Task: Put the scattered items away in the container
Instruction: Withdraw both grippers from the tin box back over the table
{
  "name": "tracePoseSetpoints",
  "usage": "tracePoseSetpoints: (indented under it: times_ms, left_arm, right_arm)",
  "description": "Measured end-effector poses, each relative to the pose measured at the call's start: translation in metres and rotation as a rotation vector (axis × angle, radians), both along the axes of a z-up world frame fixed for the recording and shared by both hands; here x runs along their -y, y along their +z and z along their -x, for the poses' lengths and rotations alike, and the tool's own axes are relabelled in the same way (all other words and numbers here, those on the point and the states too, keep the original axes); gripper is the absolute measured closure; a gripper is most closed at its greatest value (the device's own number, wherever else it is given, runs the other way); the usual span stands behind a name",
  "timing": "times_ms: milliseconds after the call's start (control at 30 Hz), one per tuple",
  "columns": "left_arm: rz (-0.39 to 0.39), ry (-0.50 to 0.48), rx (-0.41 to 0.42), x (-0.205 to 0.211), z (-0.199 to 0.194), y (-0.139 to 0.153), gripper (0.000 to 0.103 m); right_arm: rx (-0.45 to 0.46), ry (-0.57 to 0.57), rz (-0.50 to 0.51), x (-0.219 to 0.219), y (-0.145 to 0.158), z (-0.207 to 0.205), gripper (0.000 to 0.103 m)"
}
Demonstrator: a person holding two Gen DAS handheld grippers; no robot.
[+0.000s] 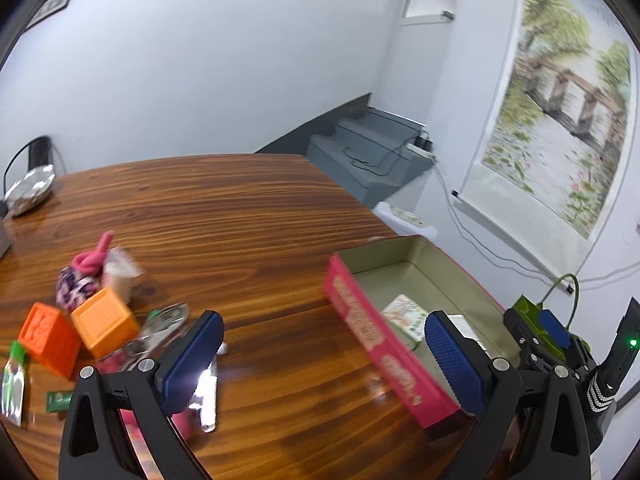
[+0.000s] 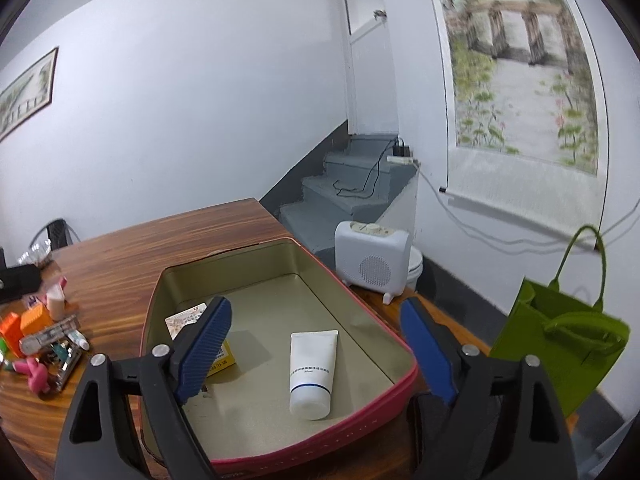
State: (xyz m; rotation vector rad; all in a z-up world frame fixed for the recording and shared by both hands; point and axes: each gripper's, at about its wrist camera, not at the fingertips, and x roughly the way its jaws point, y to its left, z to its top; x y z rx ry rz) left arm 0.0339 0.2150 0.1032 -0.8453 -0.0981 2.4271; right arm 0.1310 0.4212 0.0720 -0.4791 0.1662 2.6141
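Open pink-sided rectangular metal tin (image 2: 276, 364) with dull gold lining, set near the right end of a varnished brown wooden table (image 1: 240, 208). Inside it: white squeeze tube with a blue band (image 2: 313, 372) lying flat, yellow carton (image 2: 224, 358) half hidden behind a blue finger pad, printed card (image 2: 182, 320) partly covered too. Right gripper (image 2: 316, 354) spread wide above the tin, holding nothing. Left gripper (image 1: 320, 364) likewise parted and unladen, straddling the tin's near wall (lettering there smeared by blur). Scattered at the table's left: two orange plastic cubes (image 1: 80, 328), pink knotted cloth toy (image 1: 90, 264), small white bottle (image 1: 118, 276), clear wrappers and a white pen-like object (image 1: 208, 396), hard to identify, several cut by the frame edge. Beyond: crumpled foil bundle (image 1: 30, 192), grey steps (image 2: 344, 196) with trailing cables, white fan heater (image 2: 370, 262), green felt handbag (image 2: 560, 336), hanging landscape scroll (image 2: 520, 60), pale walls.
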Motion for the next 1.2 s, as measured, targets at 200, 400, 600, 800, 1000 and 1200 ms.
tracePoseSetpoints:
  times_ms: [200, 400, 600, 800, 1000, 1200]
  left_arm:
    - [0.014, 0.085, 0.004, 0.044, 0.002, -0.009, 0.001]
    - [0.02, 0.178, 0.001, 0.092, 0.003, -0.016, 0.001]
    - [0.014, 0.288, 0.013, 0.148, 0.009, -0.027, 0.001]
    - [0.011, 0.382, 0.021, 0.196, 0.013, -0.036, 0.001]
    - [0.036, 0.468, 0.031, 0.239, 0.019, -0.047, 0.001]
    - [0.038, 0.544, 0.071, 0.276, 0.027, -0.063, 0.001]
  right_arm:
    - [-0.038, 0.005, -0.097, 0.032, 0.008, -0.001, 0.001]
    - [-0.024, 0.139, -0.094, 0.077, 0.015, 0.012, 0.001]
    - [0.032, 0.317, -0.101, 0.131, 0.016, 0.03, 0.001]
    - [0.129, 0.49, 0.006, 0.167, 0.0, 0.052, 0.001]
    - [0.246, 0.697, 0.093, 0.205, -0.015, 0.078, 0.001]
    - [0.357, 0.774, 0.07, 0.237, -0.034, 0.109, 0.001]
